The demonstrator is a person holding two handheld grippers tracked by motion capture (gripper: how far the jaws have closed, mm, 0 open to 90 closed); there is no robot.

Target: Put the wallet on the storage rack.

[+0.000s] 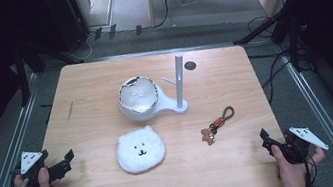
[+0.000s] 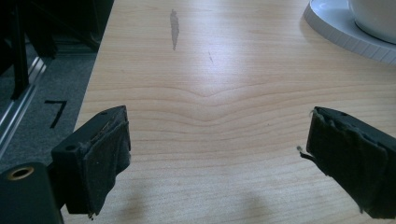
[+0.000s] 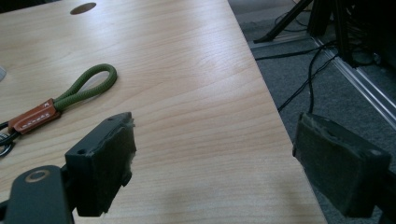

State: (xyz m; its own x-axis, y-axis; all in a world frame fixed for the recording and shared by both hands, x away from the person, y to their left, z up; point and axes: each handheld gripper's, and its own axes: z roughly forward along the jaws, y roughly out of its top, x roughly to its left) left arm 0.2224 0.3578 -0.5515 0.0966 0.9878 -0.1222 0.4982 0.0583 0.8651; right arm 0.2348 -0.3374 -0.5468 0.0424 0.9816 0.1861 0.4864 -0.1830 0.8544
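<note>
A keychain [image 1: 217,125] with a green cord loop [image 3: 91,84], a brown leather tab and a small brown charm lies right of the table's middle. A white fluffy bear-face pouch [image 1: 141,149] lies in front of a white stand [image 1: 180,105] that carries a bowl-shaped holder [image 1: 138,96] and an upright post [image 1: 180,78]. My left gripper [image 1: 66,160] rests at the table's left front edge, open, with only bare wood between its pads [image 2: 105,158]. My right gripper [image 1: 264,139] sits at the right front edge, open, nothing between its pads [image 3: 114,154].
The wooden table [image 1: 92,85] has a round cable hole [image 1: 190,65] at the back and a dark scuff [image 2: 174,28] on its left part. Metal rails [image 1: 6,149] run beside both sides. Cables [image 3: 303,74] trail over the grey floor on the right.
</note>
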